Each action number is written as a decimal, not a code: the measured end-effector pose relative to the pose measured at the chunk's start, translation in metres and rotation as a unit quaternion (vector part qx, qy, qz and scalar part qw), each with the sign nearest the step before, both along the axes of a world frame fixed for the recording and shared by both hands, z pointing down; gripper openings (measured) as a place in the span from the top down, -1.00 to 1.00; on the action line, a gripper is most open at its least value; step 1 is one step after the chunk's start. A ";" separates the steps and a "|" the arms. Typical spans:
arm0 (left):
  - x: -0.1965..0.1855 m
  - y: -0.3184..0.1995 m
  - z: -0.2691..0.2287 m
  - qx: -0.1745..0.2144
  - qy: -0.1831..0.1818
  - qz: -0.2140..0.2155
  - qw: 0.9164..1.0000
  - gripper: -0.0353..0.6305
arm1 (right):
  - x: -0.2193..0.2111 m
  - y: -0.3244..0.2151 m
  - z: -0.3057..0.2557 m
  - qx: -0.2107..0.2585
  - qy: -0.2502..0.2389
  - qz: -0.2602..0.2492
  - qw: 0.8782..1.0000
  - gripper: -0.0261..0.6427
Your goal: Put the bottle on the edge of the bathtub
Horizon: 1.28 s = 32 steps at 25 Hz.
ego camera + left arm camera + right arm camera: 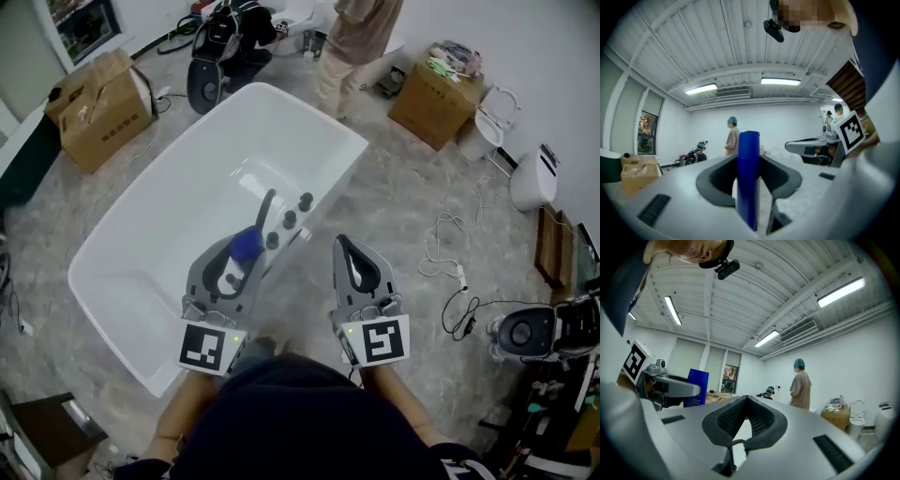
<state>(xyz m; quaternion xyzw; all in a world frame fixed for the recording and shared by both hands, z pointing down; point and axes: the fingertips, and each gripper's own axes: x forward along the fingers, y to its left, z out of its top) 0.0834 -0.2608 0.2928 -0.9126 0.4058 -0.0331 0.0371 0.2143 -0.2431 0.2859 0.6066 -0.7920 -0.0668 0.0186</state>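
Head view: left tool [236,267] grips the blue bottle [247,242] above the bathtub [281,98] by the taps [290,218], right tool [343,246] closed and empty; carry step, next probably needs an upright set-down on the rim, then release.

Head cam above bathtub [169,234]; others level

Cardboard box [98,108] at the floor's far left, second cardboard box [436,94] at its far right, standing person [352,37] between them, white toilet [486,127], white cable [441,248] across grey marbled floor [394,206]
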 end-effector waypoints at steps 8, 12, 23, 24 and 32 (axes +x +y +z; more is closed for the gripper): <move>-0.077 0.005 -0.007 0.019 -0.005 -0.127 0.992 0.43 | -0.063 -0.023 -0.006 0.007 -0.003 -0.107 0.994 0.87; -0.115 0.017 -0.009 0.018 -0.005 -0.186 0.982 0.44 | -0.096 -0.027 -0.008 0.009 -0.006 -0.151 0.988 0.87; -0.190 0.041 -0.011 0.025 0.001 -0.295 0.955 0.44 | -0.163 -0.035 -0.019 0.024 -0.003 -0.232 0.972 0.87; -0.194 0.041 -0.011 0.026 0.002 -0.299 0.954 0.44 | -0.167 -0.036 -0.019 0.023 -0.001 -0.235 0.972 0.87; -0.210 0.028 0.010 0.023 0.008 -0.308 0.951 0.44 | -0.191 -0.050 0.001 0.003 0.010 -0.255 0.967 0.87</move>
